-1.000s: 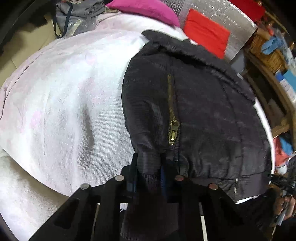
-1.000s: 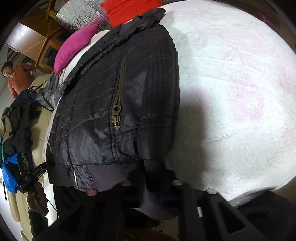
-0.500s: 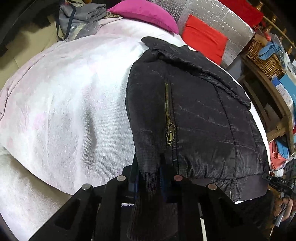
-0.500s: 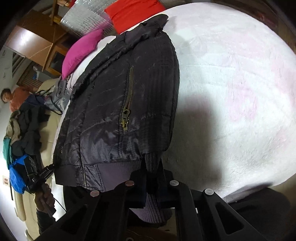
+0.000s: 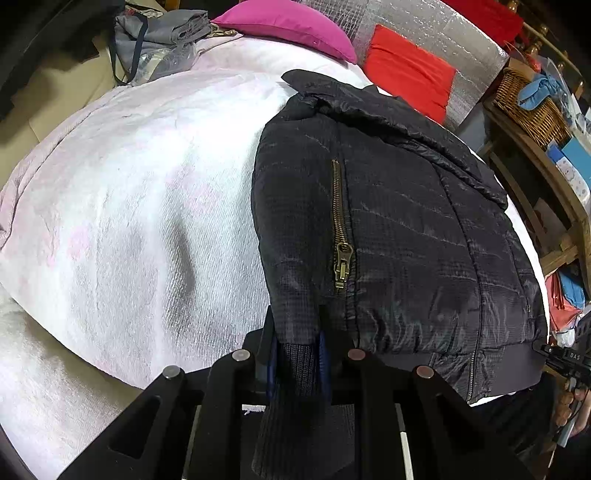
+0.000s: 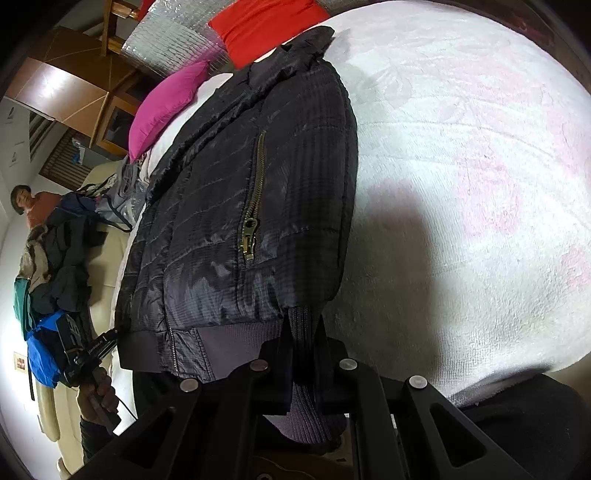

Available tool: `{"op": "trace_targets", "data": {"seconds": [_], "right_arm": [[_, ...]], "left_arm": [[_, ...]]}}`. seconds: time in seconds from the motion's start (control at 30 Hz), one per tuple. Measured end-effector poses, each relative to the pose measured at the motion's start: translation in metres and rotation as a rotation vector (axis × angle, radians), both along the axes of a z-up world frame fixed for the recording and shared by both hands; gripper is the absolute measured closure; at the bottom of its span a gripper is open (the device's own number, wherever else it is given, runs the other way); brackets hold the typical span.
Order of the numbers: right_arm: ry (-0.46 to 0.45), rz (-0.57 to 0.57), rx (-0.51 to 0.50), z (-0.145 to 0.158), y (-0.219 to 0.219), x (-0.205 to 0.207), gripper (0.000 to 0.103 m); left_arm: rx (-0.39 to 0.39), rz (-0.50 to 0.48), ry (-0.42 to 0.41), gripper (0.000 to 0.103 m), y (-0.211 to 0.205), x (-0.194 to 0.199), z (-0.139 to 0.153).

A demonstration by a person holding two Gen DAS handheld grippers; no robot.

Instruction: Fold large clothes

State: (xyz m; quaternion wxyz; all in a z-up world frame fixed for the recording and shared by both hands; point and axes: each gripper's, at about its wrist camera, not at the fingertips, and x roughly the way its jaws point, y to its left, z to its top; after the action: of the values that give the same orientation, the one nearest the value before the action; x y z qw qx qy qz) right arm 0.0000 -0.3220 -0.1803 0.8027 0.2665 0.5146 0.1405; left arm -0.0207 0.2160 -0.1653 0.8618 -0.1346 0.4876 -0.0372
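Jacket (image 5: 399, 229) lying flat on white blanket (image 5: 140, 206), collar toward pink pillow (image 5: 288, 26), ribbed hem at near edge of blanket. Both sleeves seemingly folded in already, judging by narrow outline and straight side edges; zip pocket (image 5: 341, 236) facing up. Left gripper (image 5: 297, 363) clamped on ribbed knit at near left corner of jacket; right gripper (image 6: 303, 354) pinched narrow on ribbed knit at near right corner. Likely left to do: carrying hem up toward collar to halve jacket, then smoothing. No fold across body visible yet.

Wicker basket (image 5: 528, 107) on wooden shelf beyond far right of jacket, with blue cloth (image 5: 539, 88) on top; rest of contents not clear. Grey bag (image 5: 159, 40) beside pink pillow, contents hidden. Red cushion (image 5: 410, 77) behind collar.
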Motion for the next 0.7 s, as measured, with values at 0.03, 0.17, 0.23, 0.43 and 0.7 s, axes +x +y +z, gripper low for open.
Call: {"op": "trace_targets", "data": {"seconds": [0.03, 0.17, 0.23, 0.43, 0.7], "right_arm": [[0.002, -0.001, 0.0, -0.001, 0.0, 0.0, 0.094], [0.003, -0.008, 0.01, -0.001, -0.002, -0.001, 0.094], [-0.011, -0.007, 0.012, 0.003, -0.002, -0.001, 0.094], [-0.023, -0.001, 0.011, 0.006, -0.003, -0.003, 0.095], [-0.013, 0.002, 0.014, 0.003, -0.002, -0.001, 0.095]], "left_arm": [[0.004, -0.002, -0.003, 0.084, 0.0, 0.0, 0.0], [0.013, -0.008, -0.007, 0.084, -0.002, -0.001, 0.002], [0.013, -0.013, -0.022, 0.085, -0.002, -0.004, 0.007], [0.003, -0.005, -0.02, 0.085, 0.001, -0.007, 0.007], [0.014, -0.002, -0.013, 0.085, 0.0, -0.007, 0.007]]}}
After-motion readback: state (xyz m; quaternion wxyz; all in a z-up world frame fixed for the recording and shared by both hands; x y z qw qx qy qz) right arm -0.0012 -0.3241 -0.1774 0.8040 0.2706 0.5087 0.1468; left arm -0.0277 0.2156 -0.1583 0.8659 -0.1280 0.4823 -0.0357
